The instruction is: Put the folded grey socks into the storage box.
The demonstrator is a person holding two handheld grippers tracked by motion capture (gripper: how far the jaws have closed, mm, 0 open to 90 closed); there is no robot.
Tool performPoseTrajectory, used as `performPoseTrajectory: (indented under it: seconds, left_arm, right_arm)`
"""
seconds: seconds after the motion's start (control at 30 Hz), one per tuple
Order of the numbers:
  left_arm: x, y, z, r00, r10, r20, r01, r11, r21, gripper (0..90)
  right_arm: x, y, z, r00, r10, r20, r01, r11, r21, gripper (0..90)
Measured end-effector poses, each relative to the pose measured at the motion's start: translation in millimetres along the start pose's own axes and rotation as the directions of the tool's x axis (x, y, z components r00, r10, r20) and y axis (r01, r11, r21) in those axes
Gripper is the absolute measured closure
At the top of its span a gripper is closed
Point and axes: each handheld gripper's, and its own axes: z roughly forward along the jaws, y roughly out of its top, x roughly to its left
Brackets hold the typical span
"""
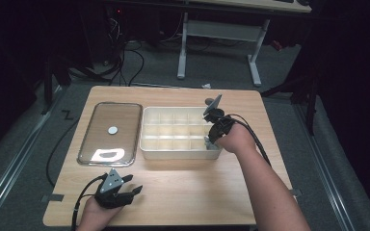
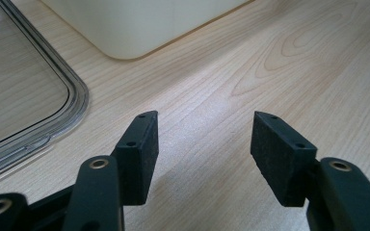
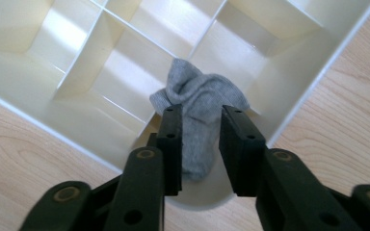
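A cream divided tray (image 1: 147, 144) stands in the middle of the wooden table. A crumpled grey sock (image 3: 197, 94) sits in its near right corner compartment, seen in the high view as a small grey sock (image 1: 206, 142) at that corner. My right gripper (image 3: 200, 139) points down into that compartment, its pads pressed on both sides of the sock. My left gripper (image 1: 136, 185) rests low over the table near the front left edge. In its own view the left gripper (image 2: 204, 144) stands open with only bare wood between the jaws.
A clear lid (image 1: 125, 115) lies flat left of the tray, with a small white disc (image 1: 112, 129) at its middle. The lid's rounded corner (image 2: 72, 96) and the tray wall (image 2: 139, 24) lie just ahead of my left gripper. The tray's other compartments look empty.
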Motion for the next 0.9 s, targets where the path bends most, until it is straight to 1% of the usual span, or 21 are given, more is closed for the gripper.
performPoseTrajectory:
  seconds: [0.03,0.07,0.1,0.13,0.17,0.2,0.27,0.3,0.33,0.37,0.4,0.43,0.47,0.53,0.57,0.67,0.73,0.77,0.8,0.83,0.9]
  left_arm:
    - [-0.1,-0.1,-0.1,1.0,0.008,-0.001,-0.008,1.0,0.005,43.6]
    - [-0.3,-0.2,0.0,0.9999,0.012,-0.002,-0.012,0.9999,0.006,43.6]
    - [0.0,-0.2,0.1,1.0,0.007,-0.002,-0.007,1.0,0.005,43.7]
    - [0.3,-0.2,0.1,1.0,0.004,-0.001,-0.004,1.0,0.003,43.6]
    - [0.3,-0.3,0.3,1.0,0.001,-0.003,-0.001,1.0,0.0,43.6]
    - [0.3,-0.3,0.1,1.0,0.002,-0.002,-0.002,1.0,0.003,43.6]
    - [0.0,-0.5,0.0,0.9999,0.01,-0.004,-0.01,0.9999,0.006,43.6]
    - [0.3,-0.4,-0.1,0.9999,0.01,-0.004,-0.01,0.9999,0.006,43.7]
    - [0.9,-0.3,-0.2,1.0,0.006,-0.004,-0.006,1.0,0.002,43.6]
    - [1.6,-0.1,-0.4,1.0,0.001,-0.001,-0.001,1.0,0.0,43.6]
    - [1.7,-0.1,-0.5,1.0,0.0,-0.002,0.0,1.0,-0.001,43.7]
    - [1.3,-0.3,-0.4,1.0,-0.001,-0.001,0.001,1.0,0.001,43.6]
    - [0.8,-0.4,-0.5,1.0,0.0,0.0,0.0,1.0,0.005,43.6]
    - [-0.3,-0.4,-0.7,0.9999,0.009,-0.005,-0.009,1.0,0.002,43.6]
    - [-0.2,-0.3,-0.9,1.0,0.004,0.001,-0.004,1.0,0.001,43.7]
    - [0.2,-0.6,0.3,1.0,0.003,0.001,-0.003,1.0,0.007,43.6]
    - [-0.9,-0.8,0.5,0.9999,0.016,-0.002,-0.016,0.9998,0.011,43.6]
    - [-1.1,-0.6,0.1,0.9998,0.018,-0.003,-0.018,0.9998,0.008,43.7]
    - [-0.7,-0.3,-0.4,0.9999,0.016,-0.003,-0.016,0.9999,0.006,43.6]
    - [-0.7,-0.1,-0.7,0.9999,0.012,-0.003,-0.012,0.9999,0.0,43.7]
    - [-0.5,-0.4,-1.0,0.9999,0.01,-0.006,-0.01,1.0,0.001,43.6]
  right_arm:
    - [0.6,0.8,1.5,1.0,0.0,0.002,0.0,1.0,0.002,75.5]
    - [2.2,1.6,4.0,0.9999,0.013,0.009,-0.013,1.0,0.014,77.4]
    - [1.5,2.5,8.1,0.9998,-0.005,0.017,0.005,1.0,0.024,77.5]
    - [1.6,3.1,13.1,0.9999,-0.001,0.017,0.001,0.999,0.038,77.9]
    - [1.8,3.5,15.3,0.9999,-0.002,0.016,0.001,0.999,0.042,78.2]
    - [3.1,4.3,16.1,0.9998,0.012,0.016,-0.013,0.999,0.045,78.7]
    - [2.5,6.2,17.4,0.9998,0.001,0.02,-0.001,0.999,0.038,80.7]
    - [4.3,6.4,18.5,0.9997,0.013,0.021,-0.014,0.999,0.041,81.5]
    - [3.6,7.0,20.2,0.9997,-0.006,0.023,0.005,0.999,0.039,82.5]
    - [4.4,7.3,21.8,0.9997,0.004,0.022,-0.005,0.999,0.045,83.1]
    - [4.4,8.1,24.3,0.9997,0.0,0.024,-0.001,0.999,0.048,83.6]
    - [5.6,8.5,25.3,0.9996,0.013,0.024,-0.015,0.998,0.059,83.8]
    - [5.2,9.2,26.8,0.9995,-0.005,0.03,0.003,0.998,0.059,84.0]
    - [5.6,9.5,28.7,0.9994,-0.008,0.034,0.006,0.998,0.058,84.9]
    - [5.9,9.0,30.3,0.9989,-0.025,0.04,0.023,0.998,0.054,85.8]
    - [6.3,8.4,32.3,0.998,-0.044,0.045,0.042,0.998,0.052,87.5]
    - [7.7,8.9,33.7,0.9983,-0.034,0.048,0.031,0.998,0.059,88.3]
    - [7.9,9.4,36.2,0.9983,-0.037,0.046,0.034,0.997,0.064,88.6]
    - [7.4,10.1,39.8,0.9984,-0.039,0.041,0.035,0.997,0.073,89.3]
    - [7.8,10.7,44.1,0.999,-0.027,0.034,0.024,0.996,0.085,89.7]
    - [9.2,13.7,51.4,0.9985,-0.037,0.04,0.033,0.994,0.105,90.0]
